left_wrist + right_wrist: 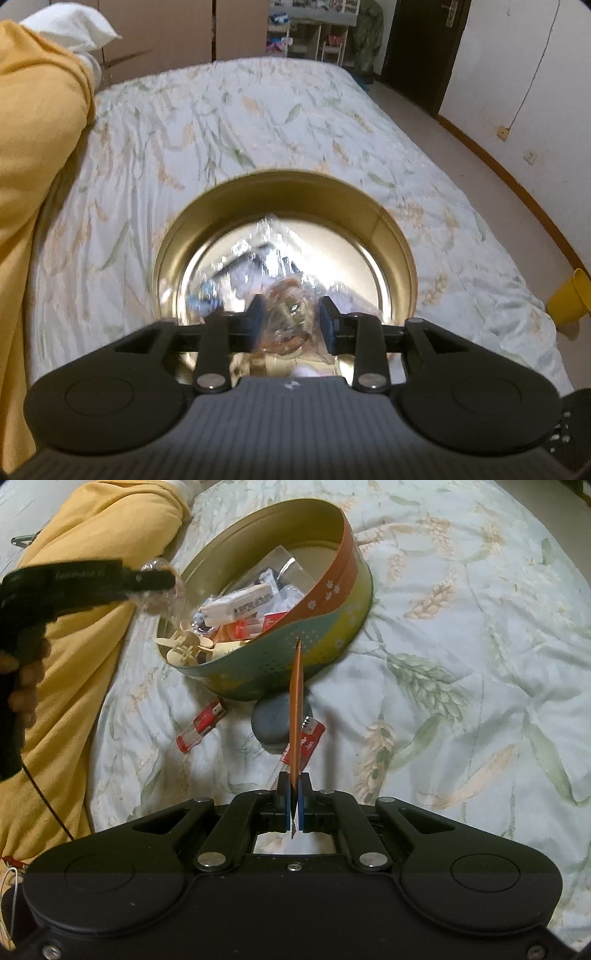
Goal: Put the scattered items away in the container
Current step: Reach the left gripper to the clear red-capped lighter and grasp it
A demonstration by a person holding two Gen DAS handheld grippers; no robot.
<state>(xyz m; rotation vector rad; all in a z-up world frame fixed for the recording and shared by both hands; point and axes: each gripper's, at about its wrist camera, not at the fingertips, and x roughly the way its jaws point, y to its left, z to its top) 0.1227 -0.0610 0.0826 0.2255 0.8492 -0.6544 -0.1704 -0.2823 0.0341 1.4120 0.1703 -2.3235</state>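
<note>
1. On the floral-print bedspread [461,590] sits a round metal tin [332,602] with a gold interior and an orange, teal and yellow outer wall dotted with white flowers.
2. Inside the tin lie a cream plastic hair claw [184,648], a white rectangular packet [240,603], clear wrappers and small red-and-white pieces, all heaped toward its near side.
3. Over the tin's near rim, the left gripper [291,317] pinches a crinkled clear plastic bag [288,321] with something brownish inside; its blue pads press the bag from both sides.
4. Nearer the camera in the right wrist view, the right gripper [294,805] is pressed together on a thin flat orange object [296,709], seen edge-on and standing upright between the pads.
5. Beside the tin's outer wall on the bedspread rest a red-and-clear lighter [201,725], a grey oval stone-like object [269,720] and a red packet with white markings [310,738], the last two partly behind the orange object.
6. Along the left edge lies a yellow fabric [88,590], touching the bedspread.
</note>
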